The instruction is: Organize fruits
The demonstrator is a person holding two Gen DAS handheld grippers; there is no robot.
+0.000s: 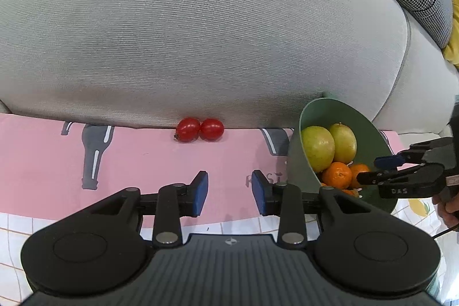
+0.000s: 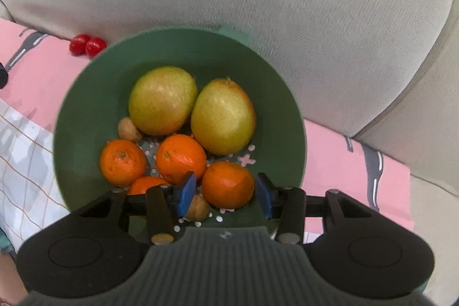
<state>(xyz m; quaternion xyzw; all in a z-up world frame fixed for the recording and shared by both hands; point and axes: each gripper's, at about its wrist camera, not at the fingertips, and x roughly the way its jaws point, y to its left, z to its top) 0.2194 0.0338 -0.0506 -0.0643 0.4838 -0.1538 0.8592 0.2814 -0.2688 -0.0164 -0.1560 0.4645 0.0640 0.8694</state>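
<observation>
My right gripper (image 2: pixel 226 192) hangs over the near side of the green perforated plastic bowl (image 2: pixel 86 111), blue pads spread either side of a round orange mandarin (image 2: pixel 228 184), not pressing it. My left gripper (image 1: pixel 229 189) is open and empty above the pink printed cloth (image 1: pixel 143 157). Straight beyond it, against the grey sofa cushion (image 1: pixel 200 33), lie two small red tomatoes (image 1: pixel 200 129), side by side. The left hand looks nearer to them.

Both wrist views tilt steeply down toward the sofa; both share the green bowl (image 1: pixel 295 162) (image 2: pixel 86 111) and 2 tomatoes (image 1: pixel 200 129) (image 2: pixel 87 45).
</observation>
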